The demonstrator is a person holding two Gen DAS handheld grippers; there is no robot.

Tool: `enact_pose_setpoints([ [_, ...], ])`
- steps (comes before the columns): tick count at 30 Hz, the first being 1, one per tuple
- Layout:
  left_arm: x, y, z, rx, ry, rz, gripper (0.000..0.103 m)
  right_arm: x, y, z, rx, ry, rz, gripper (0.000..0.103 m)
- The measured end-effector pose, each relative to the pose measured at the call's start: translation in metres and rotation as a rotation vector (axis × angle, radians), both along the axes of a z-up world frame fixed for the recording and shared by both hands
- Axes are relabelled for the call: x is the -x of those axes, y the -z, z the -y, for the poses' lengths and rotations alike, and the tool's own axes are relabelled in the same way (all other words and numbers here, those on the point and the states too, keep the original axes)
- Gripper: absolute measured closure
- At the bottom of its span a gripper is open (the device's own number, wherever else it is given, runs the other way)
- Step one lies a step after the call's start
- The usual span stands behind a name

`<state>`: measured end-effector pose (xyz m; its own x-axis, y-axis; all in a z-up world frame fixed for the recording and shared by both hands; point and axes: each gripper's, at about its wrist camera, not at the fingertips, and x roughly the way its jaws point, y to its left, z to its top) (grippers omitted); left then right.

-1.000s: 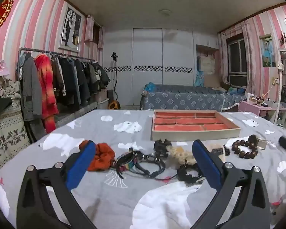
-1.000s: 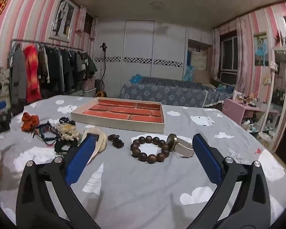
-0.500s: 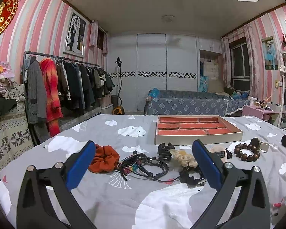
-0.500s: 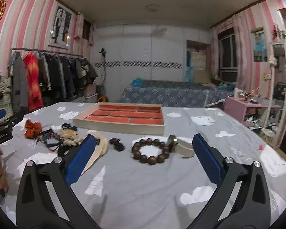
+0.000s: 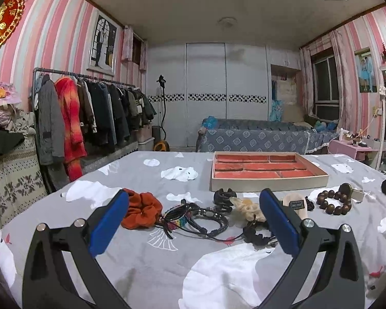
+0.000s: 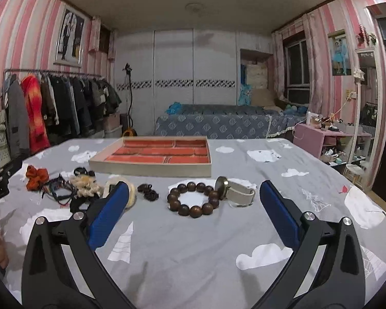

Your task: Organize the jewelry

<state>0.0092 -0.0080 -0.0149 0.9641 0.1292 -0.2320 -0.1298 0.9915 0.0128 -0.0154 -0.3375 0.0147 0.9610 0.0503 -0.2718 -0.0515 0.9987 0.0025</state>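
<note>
**A:** Along the near edge of the desk (image 6: 193, 252) lie the loose pieces, all outside the tray (image 6: 151, 166), which sits farther back toward the far edge with its red compartments bare; the wooden bead bracelet (image 6: 193, 199) is nearest the right tool (image 6: 193, 212), and a watch (image 6: 235, 191) touches its right side.

**B:** And the tools?

**A:** Both stand spread wide and grip nothing; the left tool (image 5: 193, 220) hovers over the tangle of cords (image 5: 200, 217) toward the near left corner, with the orange scrunchie (image 5: 141, 212) just beside its left pad.

**B:** How would the bracelet handle, do you think?

**A:** I judge the beads hard, round and smooth, so likely to slip between flat pads; strung loosely, the loop would sag once lifted; a pinch across one or two beads on the near arc looks safest; the scrunchie, being soft cloth, should take a grip anywhere.

**B:** Anything you cannot make out?

**A:** Several things; the dark cords overlap so that I cannot count them or tell which end belongs to which; the small dark piece (image 6: 148, 189) left of the bracelet is too small to name; the right pad of the left tool hides part of the cream scrunchie (image 5: 247, 208) and the dark ring (image 5: 257, 234) below it.
</note>
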Motion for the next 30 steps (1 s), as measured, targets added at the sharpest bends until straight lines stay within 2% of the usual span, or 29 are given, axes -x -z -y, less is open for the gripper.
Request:
enact_pose_setpoints([
  [4,0.002,0.0006,-0.0011,0.007,-0.001,0.003,0.004,-0.0015,0.0011,-0.0071,0.031,-0.021,-0.009,0.004],
  [30,0.0054,-0.0012,-0.0011,0.011,0.006,0.002,0.004,-0.0013,0.0023,-0.0035,0.012,-0.005,-0.012,0.004],
])
